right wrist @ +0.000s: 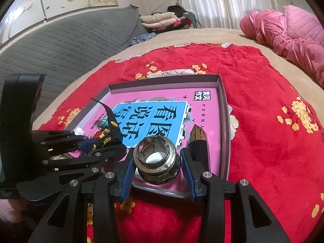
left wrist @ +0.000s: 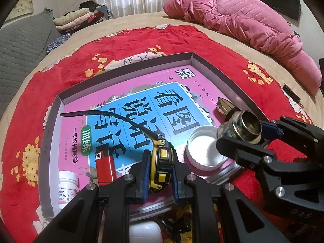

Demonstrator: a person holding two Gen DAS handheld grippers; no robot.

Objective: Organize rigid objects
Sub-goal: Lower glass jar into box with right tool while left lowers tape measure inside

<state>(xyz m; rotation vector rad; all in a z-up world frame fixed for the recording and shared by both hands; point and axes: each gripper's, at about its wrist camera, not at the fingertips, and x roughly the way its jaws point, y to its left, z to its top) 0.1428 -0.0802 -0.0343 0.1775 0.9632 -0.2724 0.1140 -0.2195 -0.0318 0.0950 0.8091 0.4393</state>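
both claws clamped on small items over the tray on the bed

the left claw [left wrist: 160, 174] is clamped on a yellow and black tape measure [left wrist: 161, 162], its black strap [left wrist: 113, 115] arching out over the tray. the right claw [right wrist: 158, 168] is clamped on an open glass ink bottle [right wrist: 157, 162], mouth toward the camera. below lies a grey-walled shallow tray [left wrist: 125, 64] lined by a pink book, holding a red lighter [left wrist: 105, 168], white pill bottle [left wrist: 67, 188], white lid [left wrist: 204, 149] and dark pointed cap [right wrist: 198, 141], on a red blanket [right wrist: 263, 105].
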